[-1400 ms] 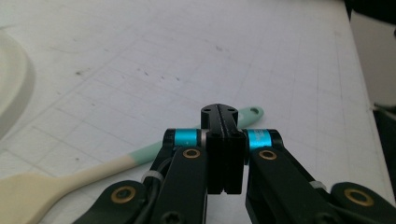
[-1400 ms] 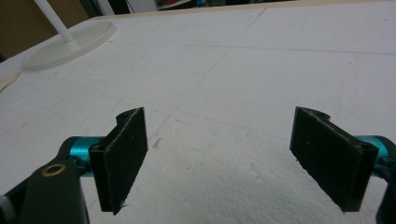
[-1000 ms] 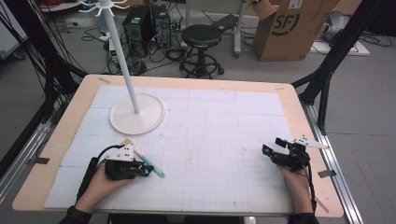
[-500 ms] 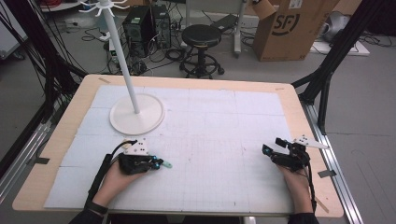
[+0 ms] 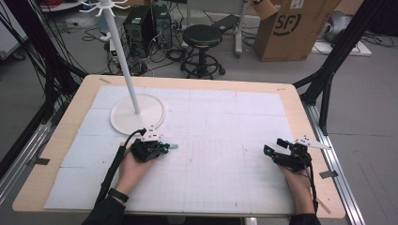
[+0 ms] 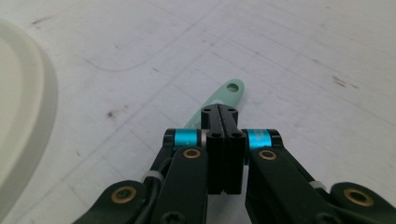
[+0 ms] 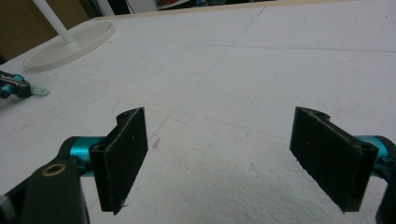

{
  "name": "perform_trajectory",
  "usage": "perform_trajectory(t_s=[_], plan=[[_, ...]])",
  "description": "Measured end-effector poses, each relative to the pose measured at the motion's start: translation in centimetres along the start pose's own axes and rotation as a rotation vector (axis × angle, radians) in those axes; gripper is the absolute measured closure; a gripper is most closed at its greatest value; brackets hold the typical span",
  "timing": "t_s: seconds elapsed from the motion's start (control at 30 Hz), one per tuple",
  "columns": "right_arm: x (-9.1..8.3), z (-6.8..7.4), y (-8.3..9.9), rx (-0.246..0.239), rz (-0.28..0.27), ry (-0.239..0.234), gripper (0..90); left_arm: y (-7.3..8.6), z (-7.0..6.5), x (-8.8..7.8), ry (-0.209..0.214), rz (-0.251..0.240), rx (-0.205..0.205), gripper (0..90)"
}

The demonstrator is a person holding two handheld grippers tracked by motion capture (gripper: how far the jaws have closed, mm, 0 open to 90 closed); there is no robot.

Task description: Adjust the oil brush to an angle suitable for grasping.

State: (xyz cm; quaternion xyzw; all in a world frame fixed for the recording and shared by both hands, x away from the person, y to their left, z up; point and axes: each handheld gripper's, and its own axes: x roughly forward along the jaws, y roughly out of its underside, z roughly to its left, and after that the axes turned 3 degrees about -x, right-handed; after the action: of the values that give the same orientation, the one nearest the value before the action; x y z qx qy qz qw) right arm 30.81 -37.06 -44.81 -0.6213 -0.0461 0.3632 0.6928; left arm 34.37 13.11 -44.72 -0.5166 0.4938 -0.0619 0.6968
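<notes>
While the pale green flat plastic handle with a hole at its end (image 6: 219, 100) is held low over the table (image 5: 211, 122), these points are noted:

Landmark: the white round-based hook stand (image 5: 137, 114), at the table's far left.
Left gripper (image 5: 157, 149): placed just in front of the stand's base; jaws pressed together on the green handle, whose holed tip sticks out beyond them.
Right gripper (image 5: 272, 152): kept well apart from the stand, to its right; jaws spread wide, nothing held.
Risk: the holed tip could be missed on a stand hook, since so little handle is gripped; the piece might be twisted or dropped.
</notes>
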Motion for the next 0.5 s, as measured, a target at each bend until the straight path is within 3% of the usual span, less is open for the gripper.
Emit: perform_trajectory(t_s=[0.2,0.3,0.4,0.5], plan=[[0.0,0.0,0.0,0.0,0.0,-0.001,18.4,-0.3,1.0,0.7,-0.04,-0.029,-0.095,90.0],[0.0,0.0,0.0,0.001,0.001,-0.001,18.4,-0.2,1.3,0.5,-0.018,-0.045,-0.126,90.0],[0.0,0.0,0.0,0.0,0.001,-0.001,18.4,-0.2,1.6,-0.1,0.0,-0.07,-0.097,89.9],[0.0,0.0,0.0,-0.004,0.001,-0.001,18.4,-0.3,1.8,-1.3,0.008,-0.11,-0.105,88.8]])
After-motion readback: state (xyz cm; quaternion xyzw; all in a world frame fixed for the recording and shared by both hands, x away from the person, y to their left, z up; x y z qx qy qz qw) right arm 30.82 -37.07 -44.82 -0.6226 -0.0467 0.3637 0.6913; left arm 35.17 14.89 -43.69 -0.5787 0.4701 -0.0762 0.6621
